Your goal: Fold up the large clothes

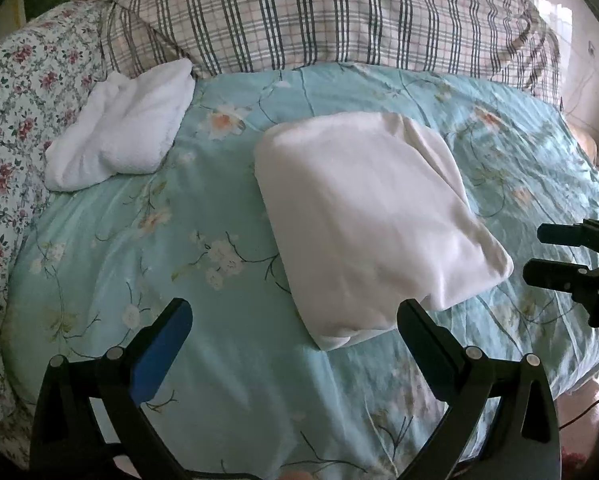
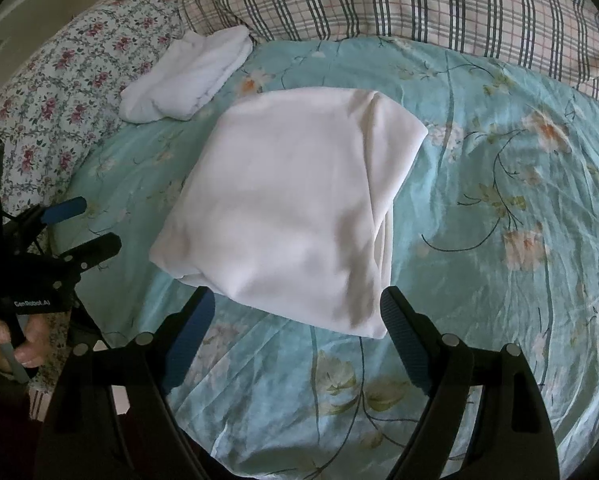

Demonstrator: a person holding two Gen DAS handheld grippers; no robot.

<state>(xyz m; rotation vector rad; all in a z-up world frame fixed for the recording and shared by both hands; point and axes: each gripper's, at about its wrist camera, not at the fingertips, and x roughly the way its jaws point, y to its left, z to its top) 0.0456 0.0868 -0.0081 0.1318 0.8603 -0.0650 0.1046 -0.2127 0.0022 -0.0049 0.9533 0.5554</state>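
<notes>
- A bed fills both views, covered by a pale turquoise quilt [image 1: 227,380] printed with white and orange blossoms on thin dark stems.
- At the far end lies a plaid pillow [image 1: 319,12] in grey, white and dark stripes; a rose-patterned cloth [image 1: 15,92] runs along the left side of the bed.
- A folded white garment [image 2: 291,208] rests on the quilt near the middle, a thick, roughly square bundle with soft creases along its right edge.
- A smaller white towel [image 1: 119,128], loosely folded, lies beyond it to the left, touching the edge of the plaid pillow and the rose-patterned cloth.
- The left gripper [image 1: 295,316] hovers over the quilt with its jaws wide apart and nothing between them; the near corner of the garment sits just ahead of its right finger.
- The right gripper [image 2: 297,304] also has its jaws spread wide and empty, the near edge of the garment lying just past the fingertips.
- In the right wrist view a hand [image 2: 3,344] grips the handle of the left gripper at the lower left.
</notes>
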